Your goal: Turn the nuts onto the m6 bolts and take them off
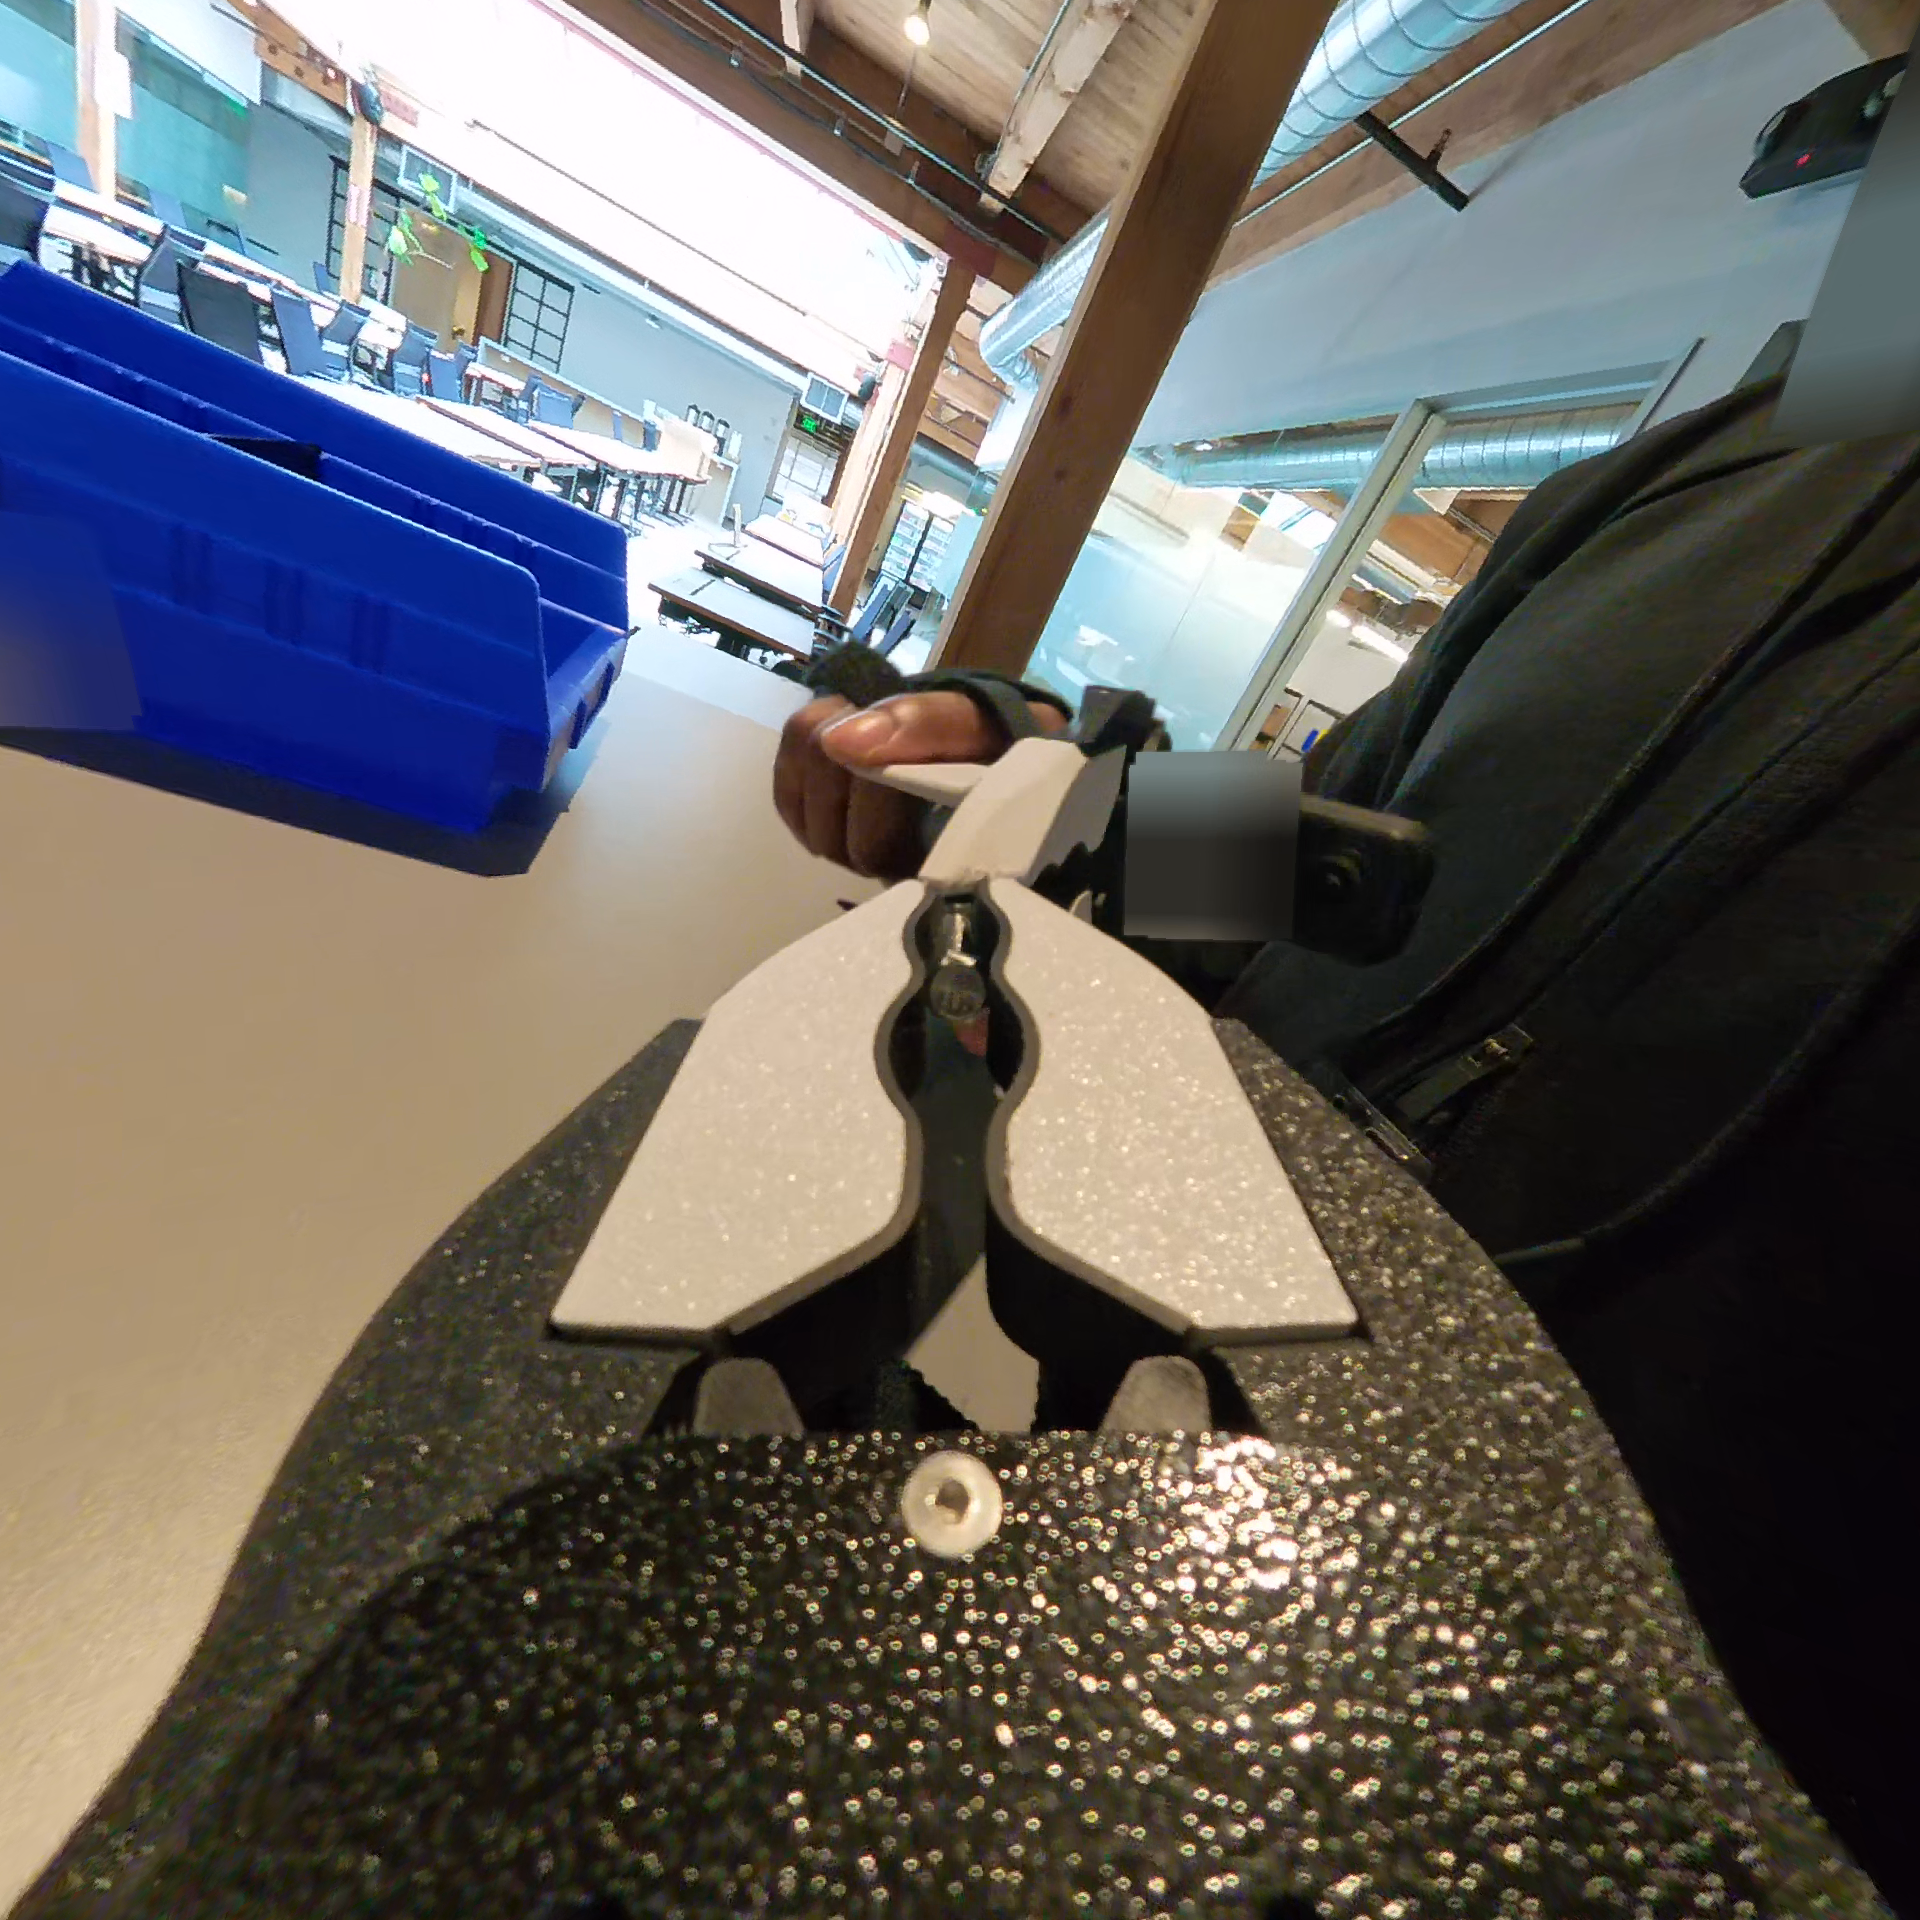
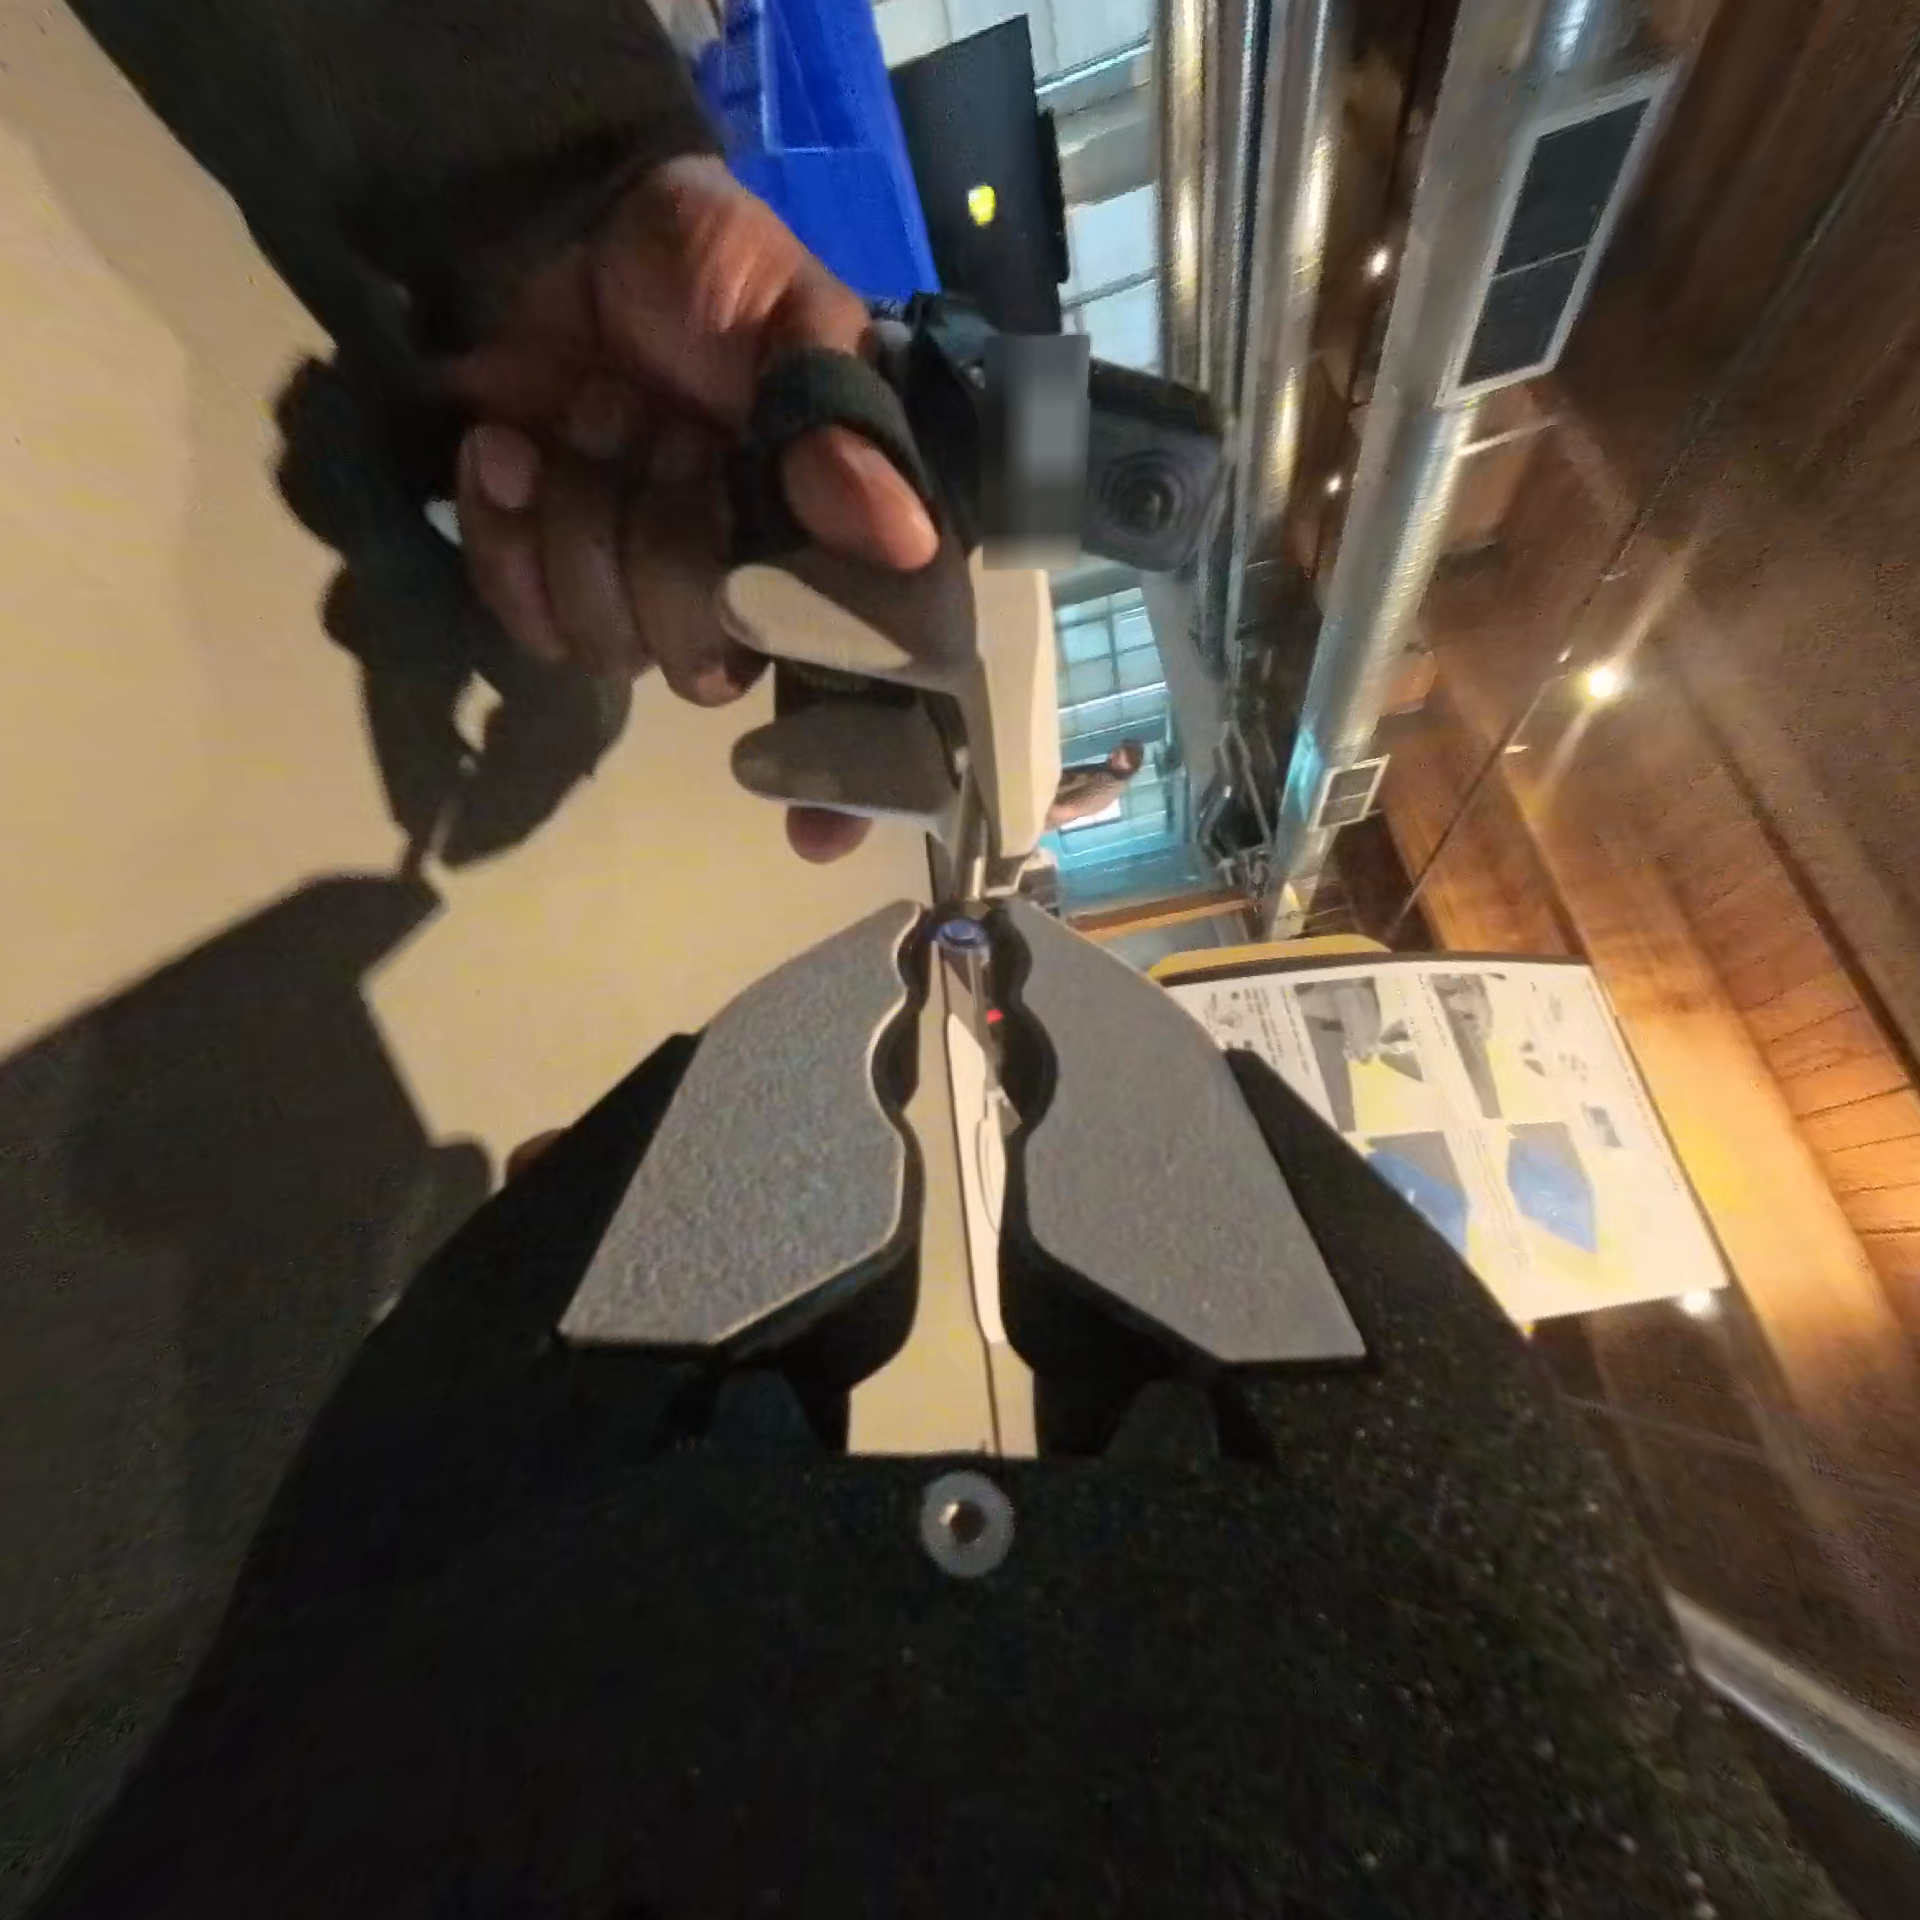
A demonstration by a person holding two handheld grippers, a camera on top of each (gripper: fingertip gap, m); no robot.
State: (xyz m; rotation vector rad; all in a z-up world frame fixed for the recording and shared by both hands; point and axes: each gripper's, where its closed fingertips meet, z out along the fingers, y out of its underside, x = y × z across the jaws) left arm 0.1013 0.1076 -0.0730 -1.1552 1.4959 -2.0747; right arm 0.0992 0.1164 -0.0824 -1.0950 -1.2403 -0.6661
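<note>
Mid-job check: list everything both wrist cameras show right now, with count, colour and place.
Bolt: one, silver, clamped between the left claw's fingertips, head toward the camera.
Nut: one, silvery, at the right claw's fingertips.
Bins: at least two, blue, on the table at upper left of the left wrist view.
Table: one, pale beige, under everything.
Printed sheet: one, white with pictures, to the right in the right wrist view.
Left claw: grey fingers, shut on the bolt.
Right claw: grey fingers, shut on the nut.
</note>
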